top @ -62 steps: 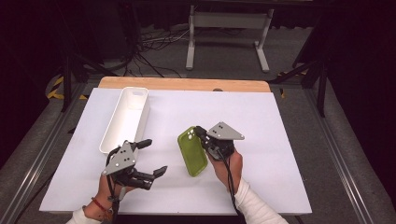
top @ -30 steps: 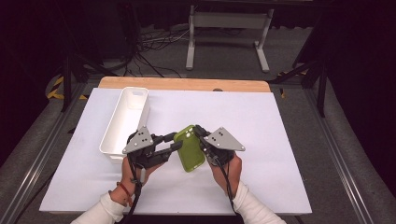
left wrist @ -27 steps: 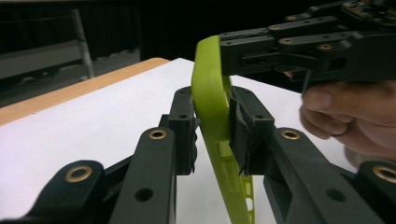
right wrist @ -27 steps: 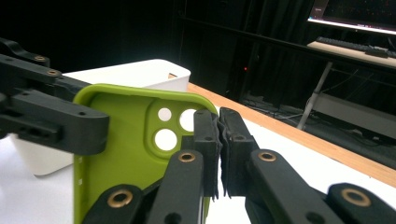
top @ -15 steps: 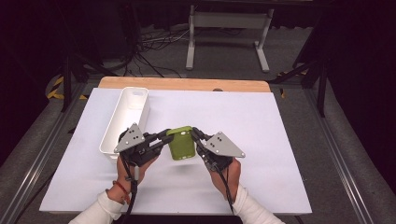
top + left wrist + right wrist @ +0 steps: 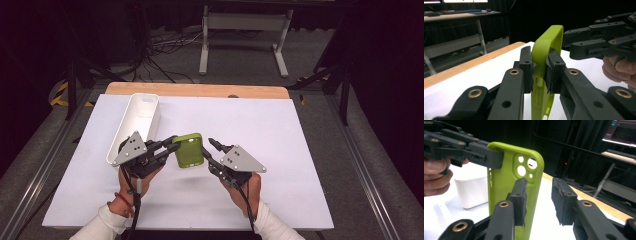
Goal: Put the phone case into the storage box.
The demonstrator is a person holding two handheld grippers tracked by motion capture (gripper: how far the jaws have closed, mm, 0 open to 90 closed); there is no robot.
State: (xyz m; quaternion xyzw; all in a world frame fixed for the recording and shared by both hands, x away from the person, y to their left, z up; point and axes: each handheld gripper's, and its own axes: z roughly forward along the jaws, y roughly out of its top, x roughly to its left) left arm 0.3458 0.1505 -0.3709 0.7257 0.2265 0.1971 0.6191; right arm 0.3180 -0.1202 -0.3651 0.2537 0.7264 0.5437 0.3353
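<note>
A lime-green phone case (image 6: 189, 150) stands on edge above the white table (image 6: 300, 150), camera holes at its far end. My left gripper (image 6: 173, 145) is shut on its left rim; in the left gripper view the pads (image 6: 554, 65) pinch the case wall (image 6: 549, 37). My right gripper (image 6: 206, 149) sits at the case's right side. Its jaws have just been opening. In the right gripper view (image 6: 539, 192) the case (image 6: 506, 182) stands just beyond the left pad (image 6: 520, 195), its right edge showing in the gap, and neither pad presses on it.
A long white bin (image 6: 137, 120) lies at the left of the table, just behind my left hand. A wooden strip (image 6: 200, 90) runs along the table's far edge. Beyond it are a metal stand (image 6: 240, 30) and cables on the floor.
My left gripper came up from the lower left and closed on the case's left rim. The case tipped up between both grippers. My right gripper's jaws spread apart off the case.
</note>
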